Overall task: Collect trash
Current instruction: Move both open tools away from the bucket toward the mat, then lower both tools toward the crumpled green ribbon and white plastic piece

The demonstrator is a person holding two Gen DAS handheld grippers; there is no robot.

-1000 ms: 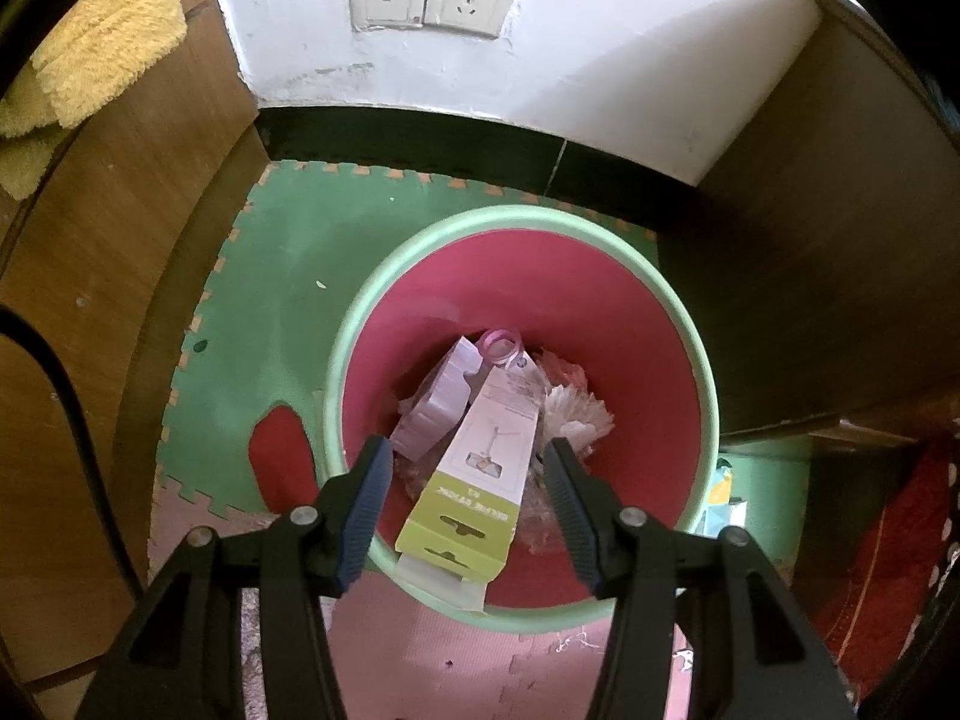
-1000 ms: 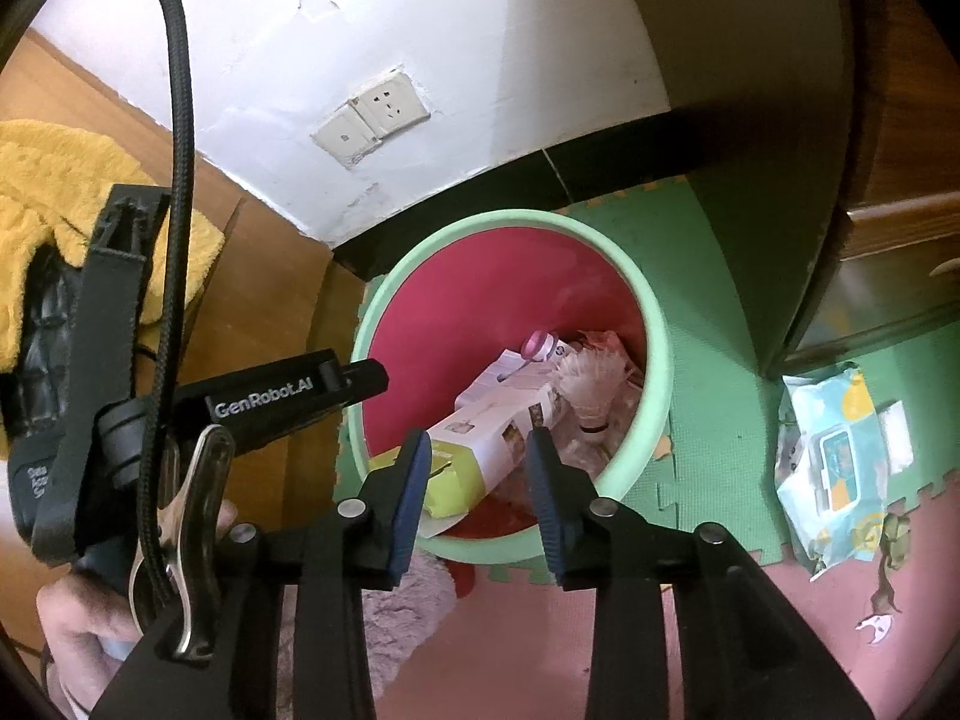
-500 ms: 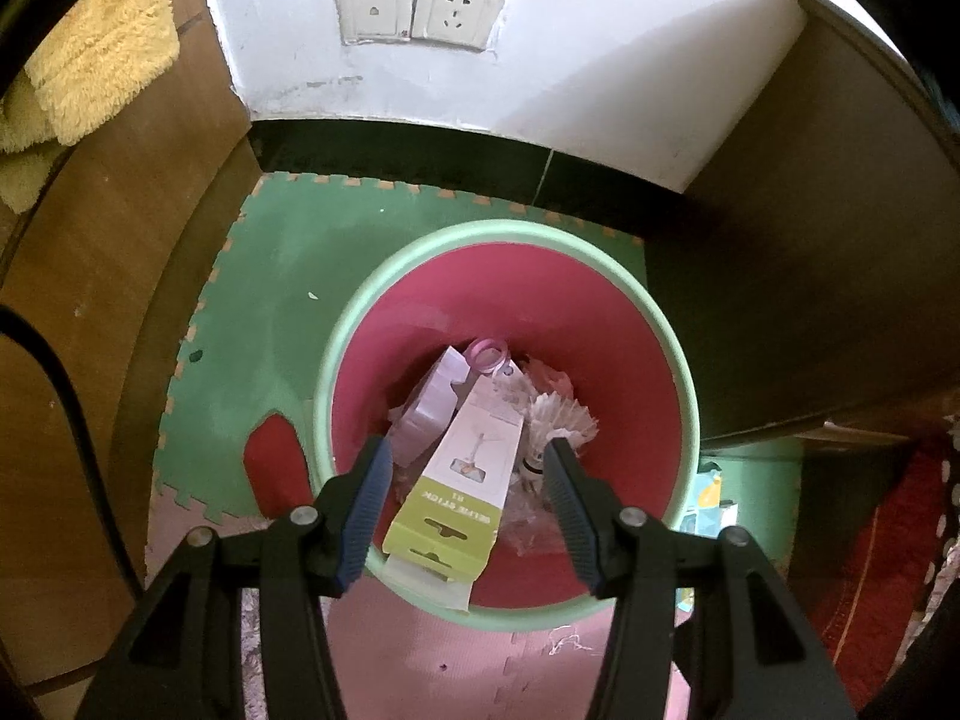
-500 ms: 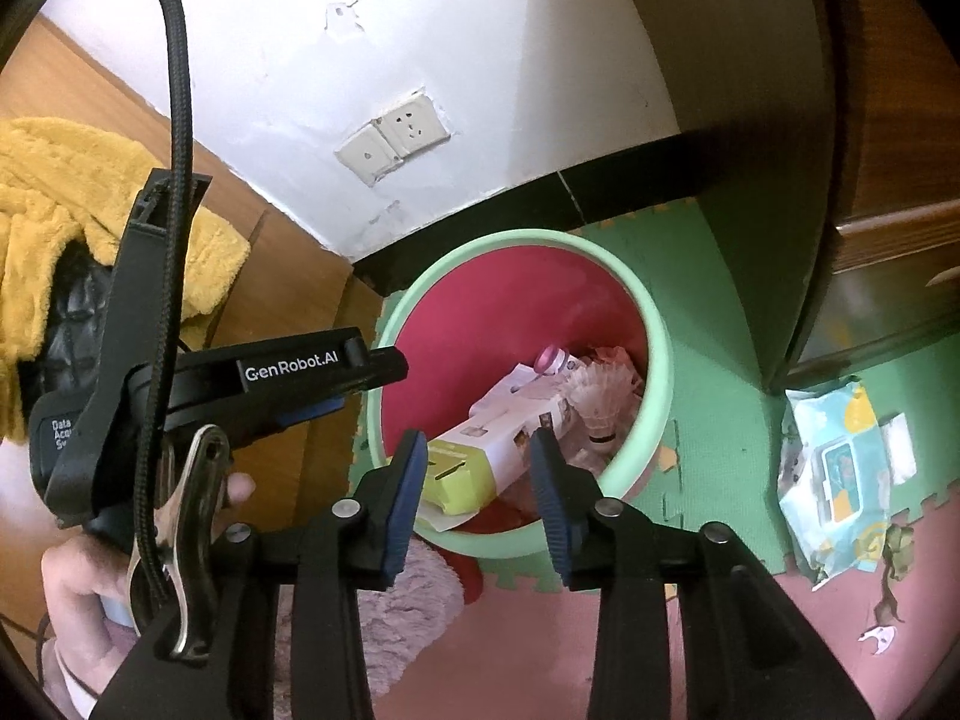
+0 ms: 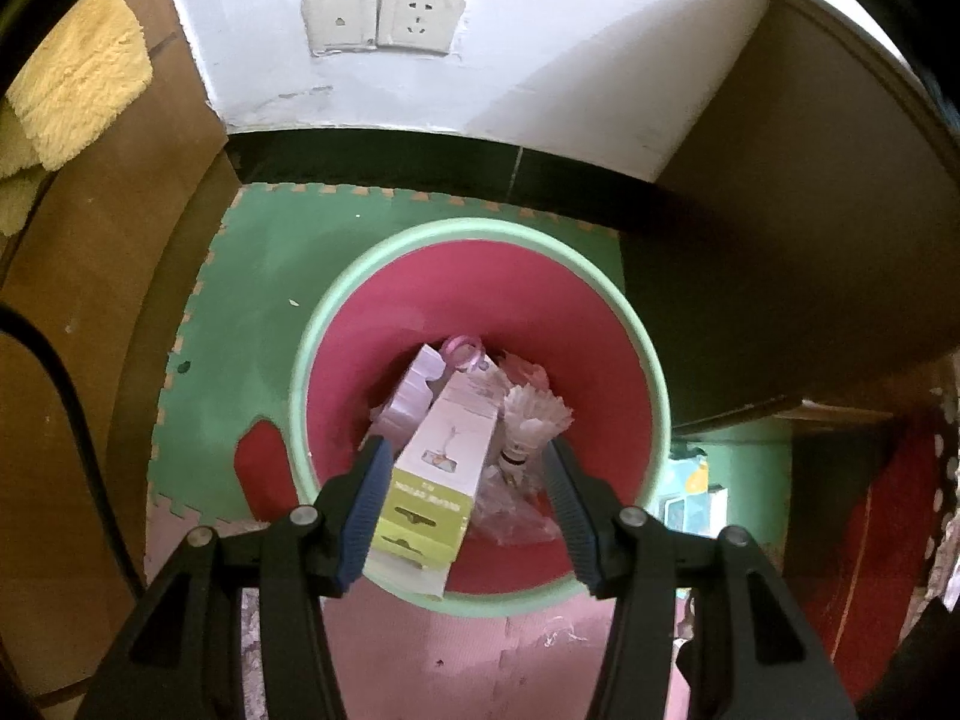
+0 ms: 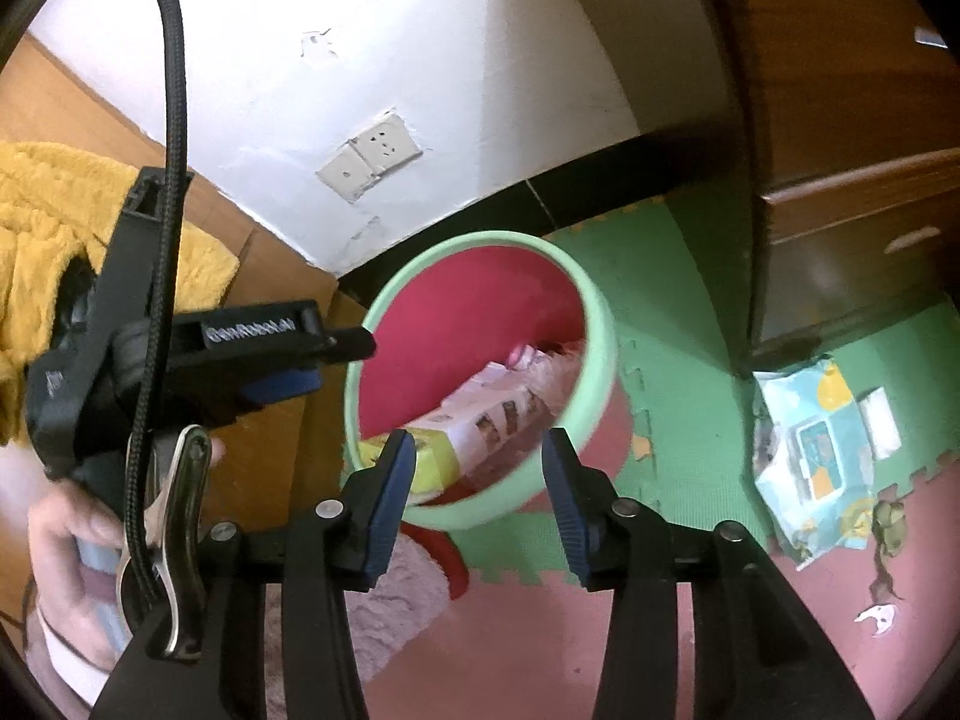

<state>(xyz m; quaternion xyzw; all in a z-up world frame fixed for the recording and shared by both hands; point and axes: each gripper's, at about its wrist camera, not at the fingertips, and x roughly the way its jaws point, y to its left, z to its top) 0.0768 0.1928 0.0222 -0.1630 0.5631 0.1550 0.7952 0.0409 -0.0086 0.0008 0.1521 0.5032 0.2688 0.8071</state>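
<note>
A bin with a green rim [image 5: 480, 228] and a pink inside stands on the foam mat. In it lie a white and yellow-green box [image 5: 444, 456] leaning on the near rim, a shuttlecock [image 5: 531, 420], a pink ring [image 5: 465, 354] and white packaging [image 5: 414, 390]. My left gripper [image 5: 467, 450] hangs open above the bin and touches nothing. In the right wrist view the bin [image 6: 600, 324] and box [image 6: 480, 414] lie beyond my right gripper [image 6: 480, 441], whose jaws are opening with nothing between them. A blue wipes packet [image 6: 822, 456] lies on the mat to its right.
A white wall with sockets [image 5: 384, 21] rises behind the bin. A dark wooden cabinet [image 6: 852, 228] stands at the right and a yellow blanket [image 6: 36, 210] at the left. Paper scraps [image 6: 876, 615] lie on the pink mat. A person's hand [image 6: 60, 528] holds the left gripper [image 6: 336, 366].
My right gripper's jaws have spread wider and it has shifted sideways, so the bin looks more side-on. The left gripper has barely moved.
</note>
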